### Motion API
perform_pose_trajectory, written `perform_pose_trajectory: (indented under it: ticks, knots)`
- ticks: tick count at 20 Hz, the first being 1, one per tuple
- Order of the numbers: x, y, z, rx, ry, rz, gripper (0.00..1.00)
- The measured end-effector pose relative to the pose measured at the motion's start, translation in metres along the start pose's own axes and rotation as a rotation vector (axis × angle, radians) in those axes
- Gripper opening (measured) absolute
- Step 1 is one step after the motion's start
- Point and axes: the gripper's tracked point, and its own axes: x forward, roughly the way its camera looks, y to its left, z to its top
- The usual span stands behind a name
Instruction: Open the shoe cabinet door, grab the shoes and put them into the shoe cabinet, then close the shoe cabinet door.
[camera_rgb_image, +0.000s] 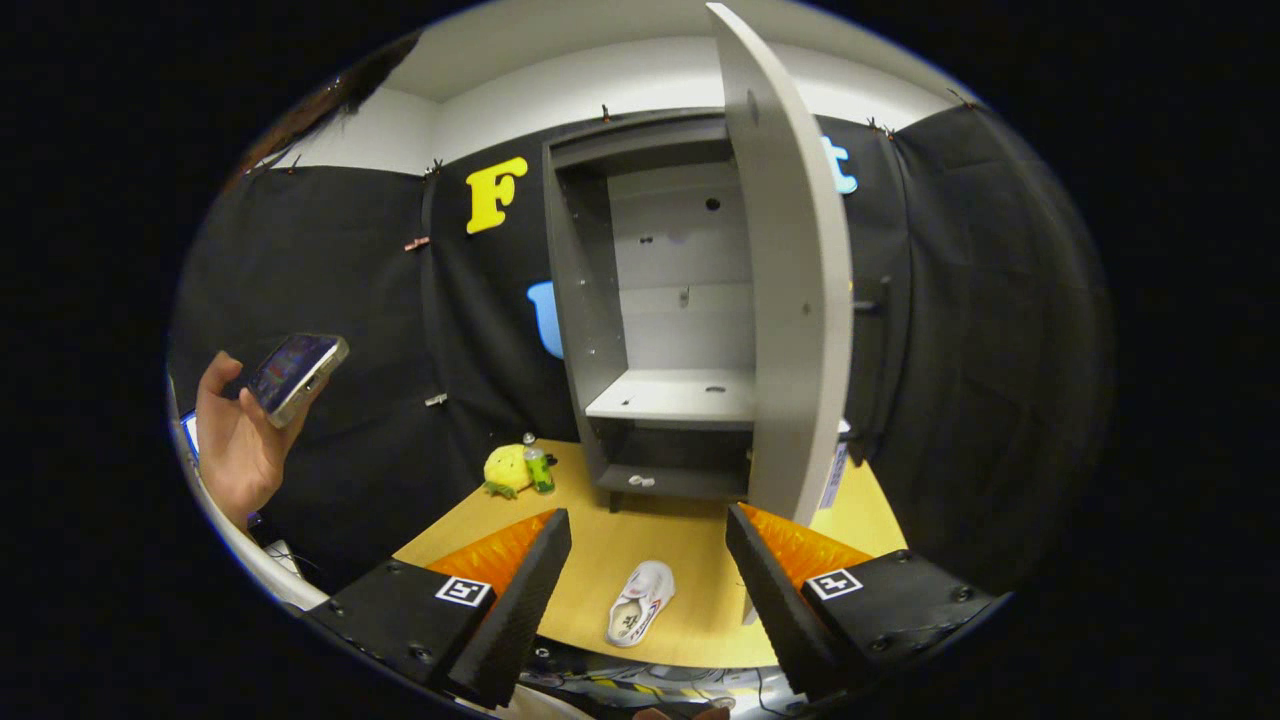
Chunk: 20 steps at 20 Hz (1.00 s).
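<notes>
Two gripper fingers rise from the bottom of the frame, spread wide with nothing between their pads; the gripper is open and holds nothing. Between the fingers and a little below their tips lies a white sneaker on the wooden tabletop, sole side partly turned up, near the table's front edge. It touches neither finger.

Beyond the fingertips, in the centre of the frame, stands the grey shoe cabinet at the back of the table. Its door is swung wide open toward the camera, edge-on, rising from just above the right finger to the top of the frame. Inside, a pale shelf divides the cabinet; the upper compartment is bare, and the darker lower compartment holds a small pale object too small to identify. The open door stands just right of the straight line from sneaker to cabinet opening.

Left of the cabinet's foot, on the table, sit a yellow plush toy and a small green bottle, touching or nearly so, well apart from the sneaker.

At the left of the frame, a person's hand is raised, palm toward the camera, gripping a phone tilted with its screen up.
</notes>
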Motion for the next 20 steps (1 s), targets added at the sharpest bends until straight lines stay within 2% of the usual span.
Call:
perform_pose_trajectory:
  ticks: [9,13,16,18,19,20]
  knots:
    - [0.110,0.037,-0.152,0.049,0.331,0.019,0.99]
    - [0.143,0.038,-0.237,0.041,0.456,-0.020,0.99]
    - [0.169,0.034,-0.291,0.066,0.502,-0.054,0.99]
    - [0.186,0.031,-0.319,0.084,0.510,-0.084,0.95]
    - [0.194,0.028,-0.329,0.083,0.508,-0.099,0.88]
    - [0.201,0.023,-0.339,0.078,0.500,-0.119,0.86]
